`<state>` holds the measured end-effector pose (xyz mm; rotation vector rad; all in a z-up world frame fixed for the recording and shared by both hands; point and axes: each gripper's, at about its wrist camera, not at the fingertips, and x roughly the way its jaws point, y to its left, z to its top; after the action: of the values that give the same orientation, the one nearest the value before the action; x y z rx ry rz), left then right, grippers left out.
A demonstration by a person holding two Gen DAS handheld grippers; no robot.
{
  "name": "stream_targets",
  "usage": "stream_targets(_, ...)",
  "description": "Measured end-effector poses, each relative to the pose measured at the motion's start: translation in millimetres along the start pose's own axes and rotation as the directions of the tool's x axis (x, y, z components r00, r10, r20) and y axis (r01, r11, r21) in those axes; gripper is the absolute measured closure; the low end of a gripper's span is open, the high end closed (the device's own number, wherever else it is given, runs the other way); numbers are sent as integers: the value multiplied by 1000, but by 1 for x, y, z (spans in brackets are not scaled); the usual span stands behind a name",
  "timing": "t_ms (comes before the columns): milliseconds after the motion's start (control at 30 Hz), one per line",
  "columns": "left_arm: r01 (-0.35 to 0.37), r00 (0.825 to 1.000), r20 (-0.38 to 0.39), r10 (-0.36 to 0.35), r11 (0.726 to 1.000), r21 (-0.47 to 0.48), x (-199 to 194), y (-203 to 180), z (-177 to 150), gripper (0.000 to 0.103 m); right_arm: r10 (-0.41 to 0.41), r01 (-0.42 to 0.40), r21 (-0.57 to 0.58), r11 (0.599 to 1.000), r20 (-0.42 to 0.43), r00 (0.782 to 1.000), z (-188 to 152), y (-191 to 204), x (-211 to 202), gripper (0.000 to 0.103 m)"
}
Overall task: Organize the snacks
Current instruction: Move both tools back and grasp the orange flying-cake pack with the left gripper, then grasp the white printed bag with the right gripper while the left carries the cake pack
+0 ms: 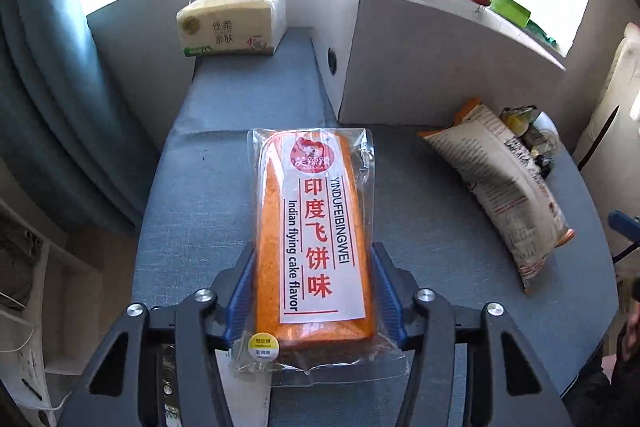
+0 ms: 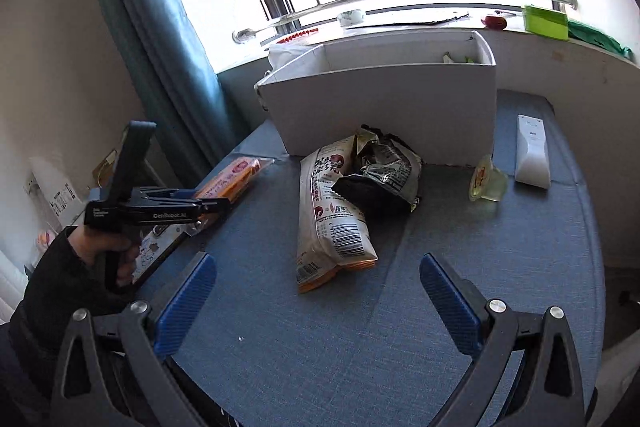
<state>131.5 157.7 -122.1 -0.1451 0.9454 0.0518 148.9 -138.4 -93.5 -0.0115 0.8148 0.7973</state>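
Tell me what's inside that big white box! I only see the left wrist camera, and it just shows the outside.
Observer: The white box is open on top, and something small and green pokes up at its far right corner.
Operator: Is anything lying on the other side of the box?
Observer: Yes, a white remote control lies flat on the blue table, to the right of the box.
Operator: My jaws are on the cake packet. Is the other gripper busy?
Observer: No. The right gripper has its jaws wide open and holds nothing.
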Motion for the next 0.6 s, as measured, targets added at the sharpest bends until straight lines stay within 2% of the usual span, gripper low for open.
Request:
stream_targets(100, 74, 994, 83, -72, 997, -28, -28, -2, -2, 44, -18, 17, -25, 1000, -61, 998, 6, 0, 28, 0)
stream_targets(200, 140, 979, 154, -134, 990, -31, -55, -9, -7, 44, -38, 36, -21, 999, -117, 992, 13, -6, 59, 0)
stream_targets(333, 162, 965, 211, -157, 987, -9, -81, -17, -11, 44, -43, 40, -23, 999, -191, 981, 18, -8, 93, 0)
stream_targets(400, 170, 959, 230, -163, 985, -12, -92, -19, -13, 44, -67, 59, -46, 997, -195, 978, 19, -6, 101, 1)
stream_targets(467, 168, 957, 240, -161, 986, -8, -96, -19, -7, 44, -120, 97, -122, 988, -196, 973, 21, 4, 104, 34)
stream_targets(500, 165, 958, 240, -159, 986, -7, -97, -19, -8, 44, -102, 80, -113, 990, -211, 972, 22, 6, 104, 53)
stream_targets(533, 165, 957, 241, -158, 986, -7, -97, -19, -8, 44, -68, 48, -92, 995, -230, 971, 24, 6, 102, 56)
stream_targets(600, 171, 953, 257, -162, 985, -12, -98, -16, -8, 44, -21, 5, -80, 997, -206, 978, 22, 12, 90, 57)
